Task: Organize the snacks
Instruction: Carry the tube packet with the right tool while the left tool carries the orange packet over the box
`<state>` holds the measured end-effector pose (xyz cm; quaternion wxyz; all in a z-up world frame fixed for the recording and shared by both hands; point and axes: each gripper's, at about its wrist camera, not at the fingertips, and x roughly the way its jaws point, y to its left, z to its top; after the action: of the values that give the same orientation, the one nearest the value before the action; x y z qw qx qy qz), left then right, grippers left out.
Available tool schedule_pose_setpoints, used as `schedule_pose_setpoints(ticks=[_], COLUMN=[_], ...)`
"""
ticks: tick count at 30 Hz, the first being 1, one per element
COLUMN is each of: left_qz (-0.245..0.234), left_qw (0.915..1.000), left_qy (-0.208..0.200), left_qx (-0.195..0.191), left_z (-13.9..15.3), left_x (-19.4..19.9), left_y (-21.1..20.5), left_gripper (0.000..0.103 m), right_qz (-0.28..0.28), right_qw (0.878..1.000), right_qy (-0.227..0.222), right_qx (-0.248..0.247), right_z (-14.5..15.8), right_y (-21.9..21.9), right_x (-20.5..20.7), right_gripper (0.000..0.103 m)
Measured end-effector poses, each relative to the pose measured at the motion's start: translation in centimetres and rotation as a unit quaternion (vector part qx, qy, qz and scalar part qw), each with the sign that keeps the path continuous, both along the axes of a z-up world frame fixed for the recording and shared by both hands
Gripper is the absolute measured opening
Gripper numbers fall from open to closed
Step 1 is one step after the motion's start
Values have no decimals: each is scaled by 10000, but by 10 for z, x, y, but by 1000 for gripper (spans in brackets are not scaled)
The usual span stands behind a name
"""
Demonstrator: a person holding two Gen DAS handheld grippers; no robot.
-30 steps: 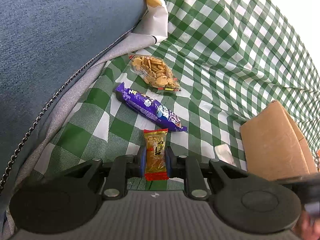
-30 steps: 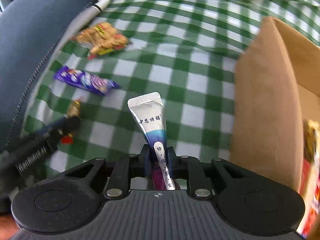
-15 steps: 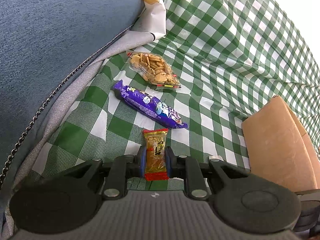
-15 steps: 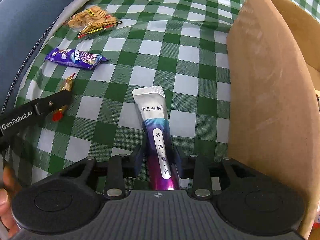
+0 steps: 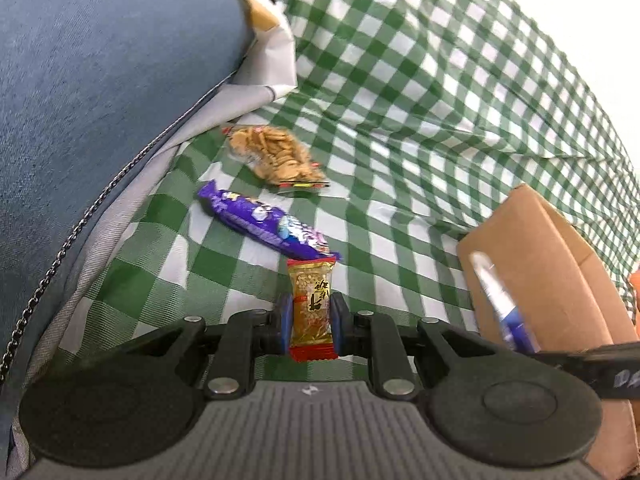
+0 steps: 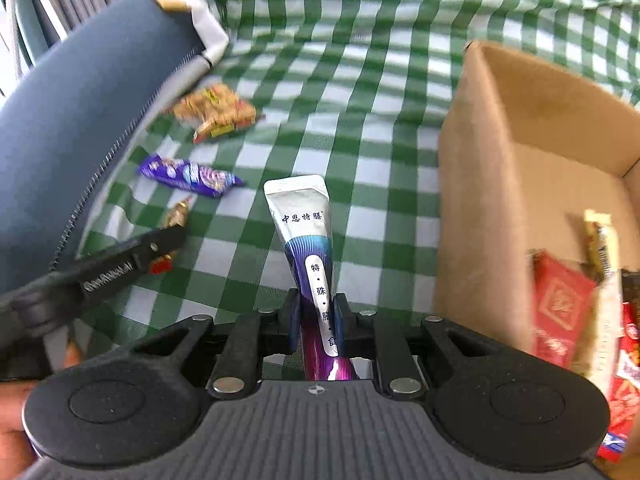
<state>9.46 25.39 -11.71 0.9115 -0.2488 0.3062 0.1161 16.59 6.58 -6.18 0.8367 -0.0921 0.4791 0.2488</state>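
Left wrist view: the left gripper (image 5: 311, 322) is clamped on a small gold-and-red candy packet (image 5: 311, 309) above the green checked cloth (image 5: 400, 92), the brown cardboard box (image 5: 536, 280) to its right.

Right wrist view: the right gripper (image 6: 317, 322), jaws just closing, pinches a silver-and-purple tube sachet (image 6: 310, 248) beside the box's wall (image 6: 472, 220), open cloth ahead.

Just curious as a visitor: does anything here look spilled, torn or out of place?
Nothing spilled or torn. Two packets still lie loose on the checked cloth outside the cardboard box: the cracker bag and the purple wrapper. That is only unsorted, not odd.
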Motion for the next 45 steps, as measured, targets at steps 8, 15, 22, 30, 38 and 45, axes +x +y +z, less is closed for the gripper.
schedule_pose_setpoints(ticks=[8, 15, 22, 30, 38, 45], left_qz=[-187, -498, -638, -610, -789, -868], left_qw=[9996, 9975, 9957, 9961, 9948, 9936], left_qy=[-167, -289, -376, -343, -195, -199], left_qx=[125, 405, 560, 530, 621, 695], left_z=[12, 26, 30, 34, 35, 38], left_x=[-14, -29, -47, -56, -62, -66], left_y=[-18, -50, -76, -88, -102, -112], left_gripper=[21, 21, 21, 21, 21, 21], right_qz=[-5, -122, -222, -191, -386, -375], right_qw=[9967, 9866, 9663, 9428, 9319, 9244], right_qy=[-435, -582, -569, -383, -504, -609], right_qx=[691, 1518, 2499, 3305, 3571, 3746], right_z=[42, 49, 37, 38, 40, 44], right_y=[-50, -108, -149, -184, -209, -222], right_x=[-29, -42, -50, -51, -48, -52], right_gripper=[17, 17, 17, 17, 16, 16])
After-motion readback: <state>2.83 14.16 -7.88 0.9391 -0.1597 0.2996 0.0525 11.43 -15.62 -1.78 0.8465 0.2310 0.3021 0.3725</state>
